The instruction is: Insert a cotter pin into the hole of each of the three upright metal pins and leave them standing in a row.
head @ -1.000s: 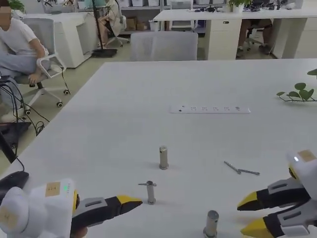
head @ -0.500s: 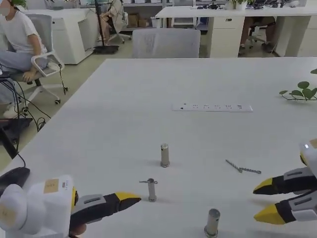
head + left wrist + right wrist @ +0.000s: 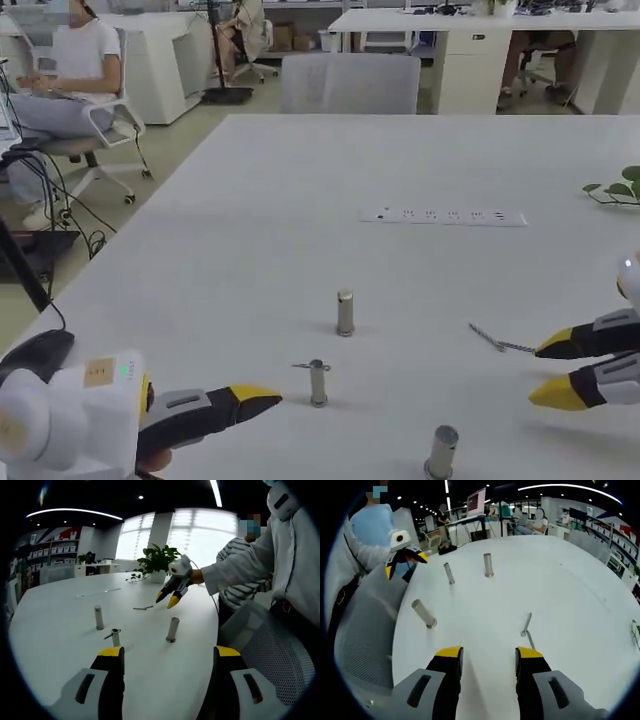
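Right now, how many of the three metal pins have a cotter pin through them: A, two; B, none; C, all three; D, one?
D: the middle pin has a cotter pin through its top; the far pin and near pin are bare, and two loose cotter pins lie on the table.

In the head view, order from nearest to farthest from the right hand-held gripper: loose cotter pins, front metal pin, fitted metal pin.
1. Loose cotter pins, beside its tips.
2. Front metal pin, foreground, leftward.
3. Fitted metal pin, farthest left.

3 metal pins (image 3: 345, 313) (image 3: 319, 383) (image 3: 441, 452); 3 cotter pins (image 3: 305, 366), 1 inserted, 2 loose (image 3: 483, 337) (image 3: 515, 347); 1 pwr strip (image 3: 443, 216).
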Demonstrator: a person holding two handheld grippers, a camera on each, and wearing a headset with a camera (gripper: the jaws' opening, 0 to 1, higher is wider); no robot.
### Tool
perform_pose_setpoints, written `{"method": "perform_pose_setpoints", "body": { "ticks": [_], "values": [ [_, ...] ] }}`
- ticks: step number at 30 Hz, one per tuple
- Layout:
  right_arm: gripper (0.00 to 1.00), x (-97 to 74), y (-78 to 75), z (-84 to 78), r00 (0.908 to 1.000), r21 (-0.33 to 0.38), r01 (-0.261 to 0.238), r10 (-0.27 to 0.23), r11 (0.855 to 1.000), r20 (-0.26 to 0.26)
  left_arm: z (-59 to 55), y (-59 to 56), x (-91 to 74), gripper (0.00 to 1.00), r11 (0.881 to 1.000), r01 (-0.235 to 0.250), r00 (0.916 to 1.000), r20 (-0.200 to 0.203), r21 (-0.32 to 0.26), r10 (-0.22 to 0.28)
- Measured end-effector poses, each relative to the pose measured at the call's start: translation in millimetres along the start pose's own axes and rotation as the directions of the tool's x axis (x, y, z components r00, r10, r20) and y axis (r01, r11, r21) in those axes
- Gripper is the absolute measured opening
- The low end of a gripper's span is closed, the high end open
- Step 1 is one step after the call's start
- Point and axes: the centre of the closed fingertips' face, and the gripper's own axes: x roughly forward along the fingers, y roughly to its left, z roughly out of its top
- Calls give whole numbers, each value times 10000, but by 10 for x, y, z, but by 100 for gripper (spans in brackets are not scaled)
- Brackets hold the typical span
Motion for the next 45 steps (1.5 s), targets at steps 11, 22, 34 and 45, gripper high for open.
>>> {"method": "perform_pose_setpoints", "body": {
  "ticks": [11,22,34,45],
  "values": [
    [39,93,-304,13,9940,-382,538,-572,9978,-934,-41,11,-68,71,9998,-193,9998,-27,-49,193],
    [26,158,-491,-89,9760,-659,818,-933,9945,-1968,-37,26,-109,71,9994,-322,9995,-19,-110,322],
    [16,228,-594,-185,9640,-635,844,-976,9944,-2475,-59,49,-162,71,9988,-478,9988,-72,-144,477],
    [11,264,-595,-197,9539,-1297,678,-1024,9892,-2822,-76,75,-185,71,9984,-528,9986,-87,-182,527]
  ]
}}
